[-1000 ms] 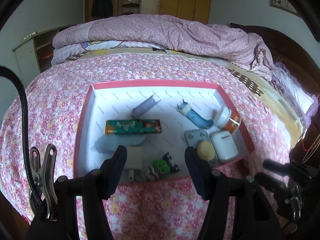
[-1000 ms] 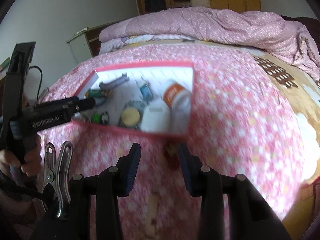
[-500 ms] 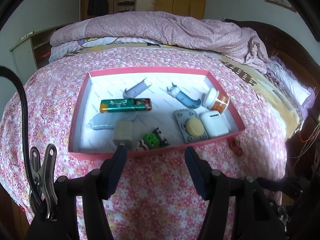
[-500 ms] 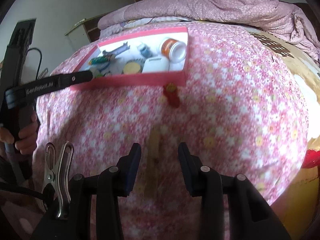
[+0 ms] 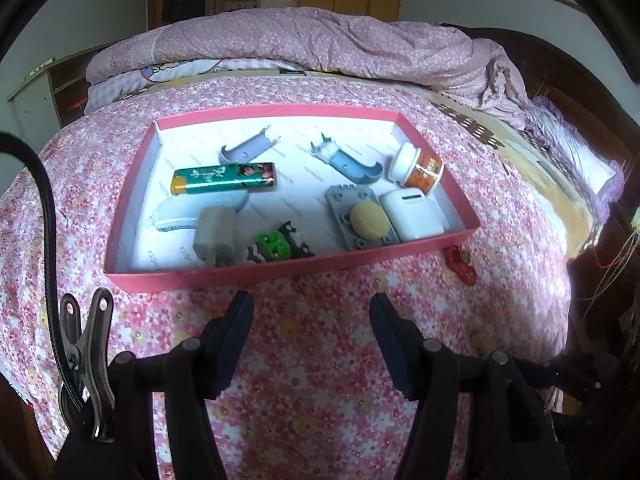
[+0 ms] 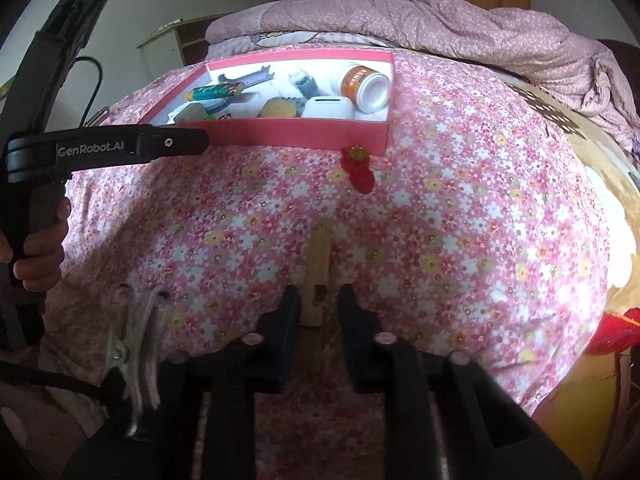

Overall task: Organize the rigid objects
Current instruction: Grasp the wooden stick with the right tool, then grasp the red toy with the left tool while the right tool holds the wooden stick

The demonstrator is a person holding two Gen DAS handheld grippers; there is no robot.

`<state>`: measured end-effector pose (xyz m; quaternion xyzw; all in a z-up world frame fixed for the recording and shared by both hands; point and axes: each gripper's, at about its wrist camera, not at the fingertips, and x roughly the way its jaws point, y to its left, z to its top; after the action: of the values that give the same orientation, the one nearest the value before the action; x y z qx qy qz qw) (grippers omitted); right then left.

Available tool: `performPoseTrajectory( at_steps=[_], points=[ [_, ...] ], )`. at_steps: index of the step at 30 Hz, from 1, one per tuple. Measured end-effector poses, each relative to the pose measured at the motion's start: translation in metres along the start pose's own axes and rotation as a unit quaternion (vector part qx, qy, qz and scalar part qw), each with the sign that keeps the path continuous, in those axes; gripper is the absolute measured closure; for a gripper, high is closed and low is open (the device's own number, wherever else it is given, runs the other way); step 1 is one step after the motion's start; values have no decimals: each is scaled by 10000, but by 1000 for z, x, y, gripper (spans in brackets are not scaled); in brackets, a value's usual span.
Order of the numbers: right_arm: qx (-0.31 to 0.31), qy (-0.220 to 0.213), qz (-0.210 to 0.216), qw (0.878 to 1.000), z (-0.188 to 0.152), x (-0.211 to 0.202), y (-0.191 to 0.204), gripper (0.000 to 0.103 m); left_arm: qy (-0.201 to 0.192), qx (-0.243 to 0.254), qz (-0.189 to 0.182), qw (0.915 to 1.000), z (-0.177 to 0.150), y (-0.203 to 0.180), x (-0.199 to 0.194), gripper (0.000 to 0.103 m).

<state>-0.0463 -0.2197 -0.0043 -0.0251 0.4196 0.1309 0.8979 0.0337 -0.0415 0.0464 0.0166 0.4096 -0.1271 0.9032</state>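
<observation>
The right gripper (image 6: pixel 318 304) has just been closing, and a pale wooden block (image 6: pixel 318 276) lying on the floral bedspread (image 6: pixel 440 220) is seen between its jaws, apparently clamped. The left gripper (image 5: pixel 312 312) is held released above the bedspread, nothing between its jaws, just before the pink tray (image 5: pixel 280 270). A red trinket (image 6: pixel 358 168) lies beside the tray's near corner.
</observation>
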Motion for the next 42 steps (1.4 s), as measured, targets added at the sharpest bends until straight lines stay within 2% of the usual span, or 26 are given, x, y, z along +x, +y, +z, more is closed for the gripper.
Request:
performPoseTrajectory(
  at_steps=[5, 11, 22, 28, 33, 34, 39, 42],
  points=[
    [178, 20, 119, 9998, 3, -2, -10, 91, 59, 21, -104, 9999, -2, -4, 3, 39],
    [369, -135, -123, 9991, 8, -8, -31, 91, 131, 126, -347, 9992, -2, -20, 8, 39],
    [558, -322, -358, 9973, 20, -12, -69, 91, 254, 574, -756, 9952, 12, -77, 31, 39],
    [661, -394, -304, 9966, 21, -14, -86, 91, 351, 778, -758, 9935, 15, -108, 55, 39],
    [725, -482, -252, 9959, 20, -16, -95, 91, 195, 883, -555, 9944, 16, -122, 63, 41],
    [746, -497, -241, 9957, 20, -16, -96, 91, 159, 855, -544, 9947, 16, -123, 64, 42],
    [833, -537, -151, 9950, 19, -12, -100, 91, 46, 1036, -310, 9941, 15, -129, 66, 71],
    [854, -556, -105, 9947, 19, -12, -100, 91, 58, 985, -378, 9944, 14, -128, 66, 73]
  ],
)
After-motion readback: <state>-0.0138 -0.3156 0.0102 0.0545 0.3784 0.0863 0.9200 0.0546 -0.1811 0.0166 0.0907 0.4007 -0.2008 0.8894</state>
